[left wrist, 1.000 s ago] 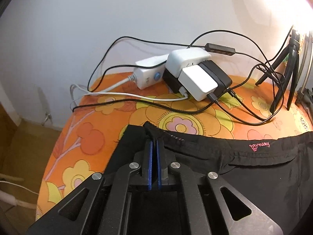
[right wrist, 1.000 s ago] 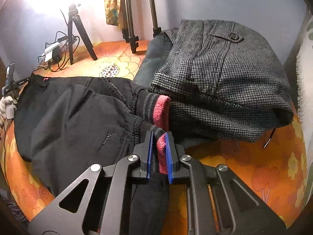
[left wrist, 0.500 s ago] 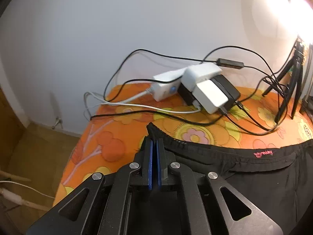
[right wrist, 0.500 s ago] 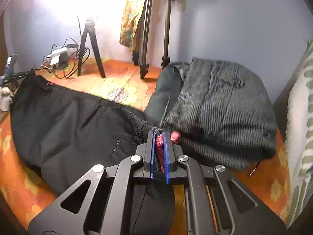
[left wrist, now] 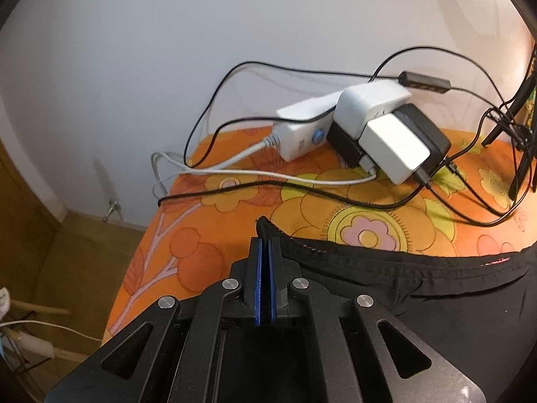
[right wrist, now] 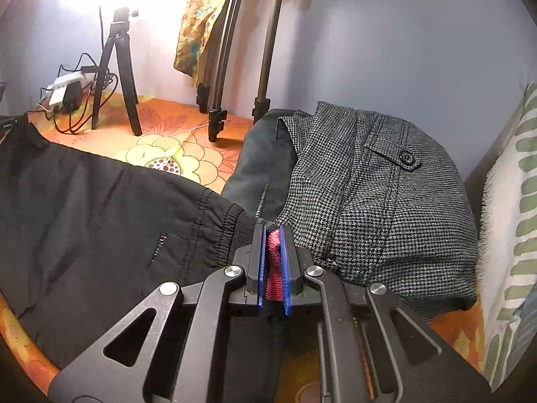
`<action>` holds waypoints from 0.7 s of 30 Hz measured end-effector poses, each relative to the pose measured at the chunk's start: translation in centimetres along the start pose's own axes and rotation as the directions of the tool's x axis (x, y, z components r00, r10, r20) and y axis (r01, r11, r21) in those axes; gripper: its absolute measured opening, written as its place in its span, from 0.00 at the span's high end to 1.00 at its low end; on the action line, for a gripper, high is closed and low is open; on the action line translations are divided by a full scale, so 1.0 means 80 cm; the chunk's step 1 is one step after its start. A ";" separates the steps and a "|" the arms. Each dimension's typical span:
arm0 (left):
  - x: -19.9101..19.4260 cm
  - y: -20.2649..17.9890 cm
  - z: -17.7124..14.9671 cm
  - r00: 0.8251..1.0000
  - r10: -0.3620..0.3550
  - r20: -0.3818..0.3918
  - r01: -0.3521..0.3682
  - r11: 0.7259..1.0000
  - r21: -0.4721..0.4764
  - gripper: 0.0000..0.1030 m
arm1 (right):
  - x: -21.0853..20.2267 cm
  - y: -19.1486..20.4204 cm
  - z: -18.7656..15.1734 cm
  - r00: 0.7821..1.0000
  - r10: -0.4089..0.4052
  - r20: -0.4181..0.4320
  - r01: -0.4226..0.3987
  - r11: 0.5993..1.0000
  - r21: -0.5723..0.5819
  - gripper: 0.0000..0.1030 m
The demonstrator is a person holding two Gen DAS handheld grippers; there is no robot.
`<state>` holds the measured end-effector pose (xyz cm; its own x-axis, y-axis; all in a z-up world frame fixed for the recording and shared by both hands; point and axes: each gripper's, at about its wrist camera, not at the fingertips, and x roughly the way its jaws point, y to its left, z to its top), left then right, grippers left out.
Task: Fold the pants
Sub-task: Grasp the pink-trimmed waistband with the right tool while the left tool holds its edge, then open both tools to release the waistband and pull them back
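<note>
Black pants (right wrist: pixel 100 221) lie lengthwise on the floral bedspread (left wrist: pixel 208 252), waistband corner clamped in left gripper (left wrist: pixel 265 262), red-lined ankle cuff clamped in right gripper (right wrist: pixel 274 255) beside the grey folded trousers (right wrist: pixel 379 201).

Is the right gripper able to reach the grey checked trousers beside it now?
Probably not freely: the right gripper is shut on the red cuff of the black pants. The grey checked trousers lie just beyond, unobstructed.
</note>
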<state>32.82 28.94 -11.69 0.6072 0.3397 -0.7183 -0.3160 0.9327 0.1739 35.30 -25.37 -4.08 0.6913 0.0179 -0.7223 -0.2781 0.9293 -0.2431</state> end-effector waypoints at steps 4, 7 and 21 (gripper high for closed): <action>-0.004 0.009 0.005 0.997 0.083 0.000 -0.083 0.996 -0.023 0.94 | 0.002 0.009 -0.002 0.999 -0.046 0.004 0.046 0.998 -0.031 0.92; -0.021 0.028 0.009 0.995 0.100 0.009 -0.099 0.994 -0.046 0.93 | 0.002 0.016 -0.002 0.997 -0.079 0.005 0.079 0.996 -0.049 0.90; -0.182 -0.020 -0.044 0.989 -0.132 0.064 0.128 0.990 0.059 0.87 | -0.093 0.038 -0.003 0.977 0.201 0.072 -0.201 0.980 -0.001 0.47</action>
<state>21.92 22.07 -3.88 0.6893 0.2208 -0.6900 -0.1919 0.9740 0.1200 29.14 -22.77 0.43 0.6674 0.2306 -0.7082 -0.4124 0.9062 -0.0935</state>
